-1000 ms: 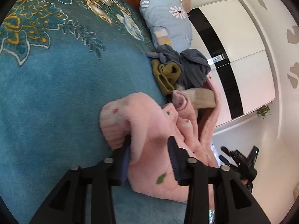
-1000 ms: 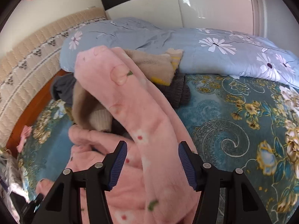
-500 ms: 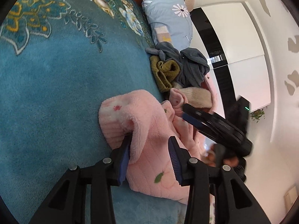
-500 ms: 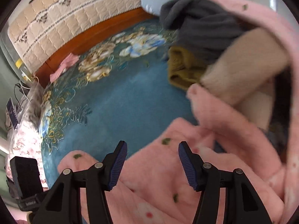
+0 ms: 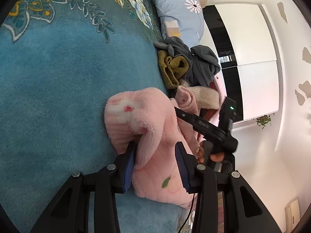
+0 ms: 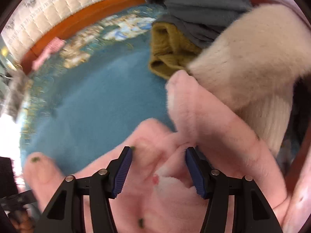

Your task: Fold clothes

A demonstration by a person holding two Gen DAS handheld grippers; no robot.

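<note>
A fluffy pink garment (image 5: pixel 147 128) with small red and green prints lies bunched on the blue blanket (image 5: pixel 58 77). My left gripper (image 5: pixel 155 153) is open, its jaws standing on either side of a fold of the pink fabric. The right gripper shows in the left wrist view (image 5: pixel 204 124), low over the same garment. In the right wrist view my right gripper (image 6: pixel 159 159) is open just above the pink garment (image 6: pixel 175 184), with fabric between the jaws.
A pile of clothes lies behind: an olive knit (image 5: pixel 173 68), a grey fleece (image 5: pixel 200 64) and a cream sweater (image 6: pixel 252 73). A light blue floral pillow (image 5: pixel 180 15) sits by the headboard (image 6: pixel 77 19). White wardrobe doors (image 5: pixel 248 58) stand beyond.
My right gripper has swung down from the lifted pink fabric and come low over the garment beside the left gripper. The left gripper has hardly moved.
</note>
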